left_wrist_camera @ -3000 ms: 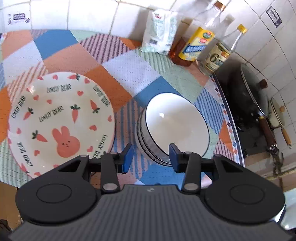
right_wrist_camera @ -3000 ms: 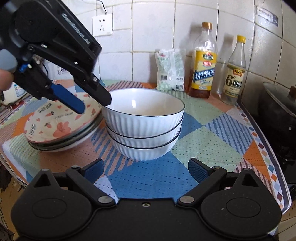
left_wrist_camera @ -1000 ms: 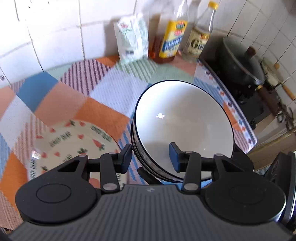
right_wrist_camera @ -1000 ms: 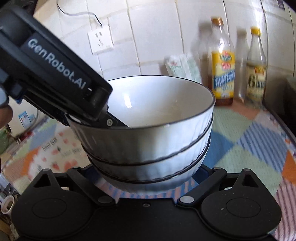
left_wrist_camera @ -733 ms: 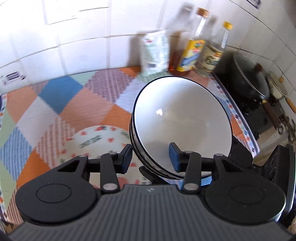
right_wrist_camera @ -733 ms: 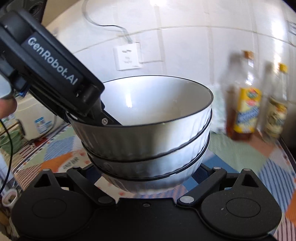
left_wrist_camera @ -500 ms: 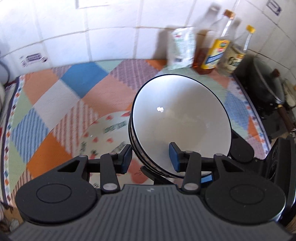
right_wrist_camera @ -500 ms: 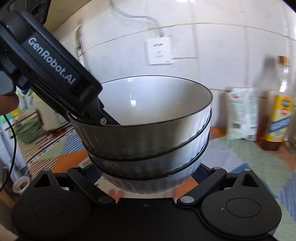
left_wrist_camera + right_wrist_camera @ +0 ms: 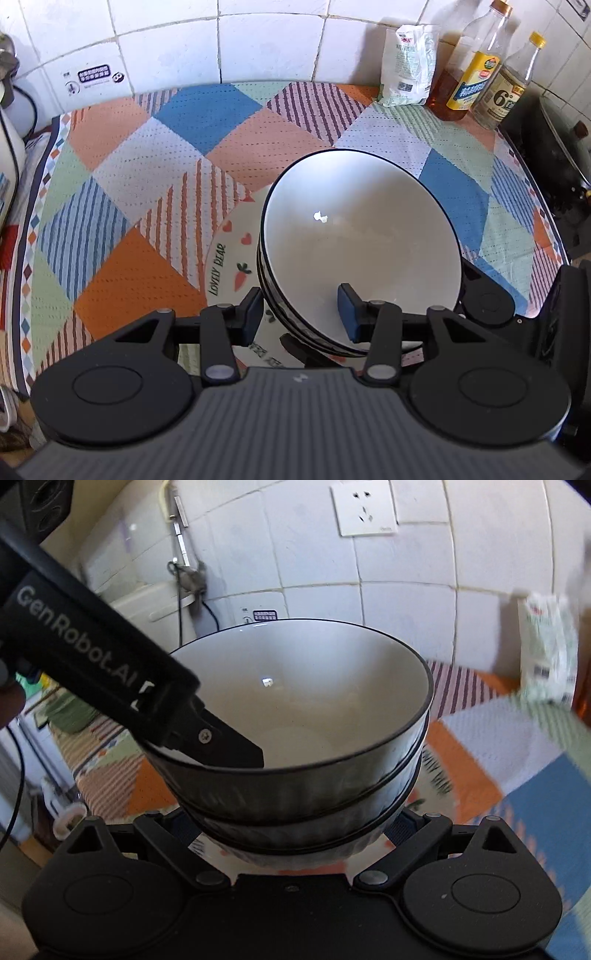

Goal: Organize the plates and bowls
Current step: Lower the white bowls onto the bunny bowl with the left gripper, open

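Left wrist view: left gripper point(image 9: 301, 314) jaws pinch the near rim of the stack of white ribbed bowls with black rims point(image 9: 360, 251); the stack sits over the white carrot-print "LOVELY BEAR" plate point(image 9: 225, 258) on the patchwork-cloth surface point(image 9: 155, 177).
Right wrist view: right gripper point(image 9: 291, 825) jaws clamp the lowest bowl from both sides; left gripper arm reaches into the top bowl.
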Tool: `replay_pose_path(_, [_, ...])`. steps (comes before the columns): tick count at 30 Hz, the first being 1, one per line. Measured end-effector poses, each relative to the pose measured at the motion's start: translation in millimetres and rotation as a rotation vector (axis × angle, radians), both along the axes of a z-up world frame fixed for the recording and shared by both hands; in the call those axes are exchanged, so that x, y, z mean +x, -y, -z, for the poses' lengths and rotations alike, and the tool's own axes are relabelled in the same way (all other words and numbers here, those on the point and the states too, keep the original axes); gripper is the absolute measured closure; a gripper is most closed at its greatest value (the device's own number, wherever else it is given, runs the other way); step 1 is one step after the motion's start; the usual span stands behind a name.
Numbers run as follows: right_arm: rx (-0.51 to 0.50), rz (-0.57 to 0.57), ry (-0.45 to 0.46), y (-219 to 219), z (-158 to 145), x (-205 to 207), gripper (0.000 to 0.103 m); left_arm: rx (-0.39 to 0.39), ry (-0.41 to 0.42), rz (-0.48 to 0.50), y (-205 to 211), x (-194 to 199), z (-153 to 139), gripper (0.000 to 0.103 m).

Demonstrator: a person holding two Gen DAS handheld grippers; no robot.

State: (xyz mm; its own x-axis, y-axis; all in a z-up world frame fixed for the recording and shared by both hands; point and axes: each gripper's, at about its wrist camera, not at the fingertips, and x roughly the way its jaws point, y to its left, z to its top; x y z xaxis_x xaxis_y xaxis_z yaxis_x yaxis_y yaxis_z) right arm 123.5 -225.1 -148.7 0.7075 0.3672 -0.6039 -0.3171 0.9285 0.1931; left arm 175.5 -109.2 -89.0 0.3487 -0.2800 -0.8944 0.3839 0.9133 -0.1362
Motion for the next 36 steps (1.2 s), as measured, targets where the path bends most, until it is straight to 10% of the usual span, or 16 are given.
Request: replay_pose_path(36, [-0.192, 0.022, -0.031, -4, 2, -26, 0.004, -0.079, -0.044, -0.074, -19, -7, 6, 0.054])
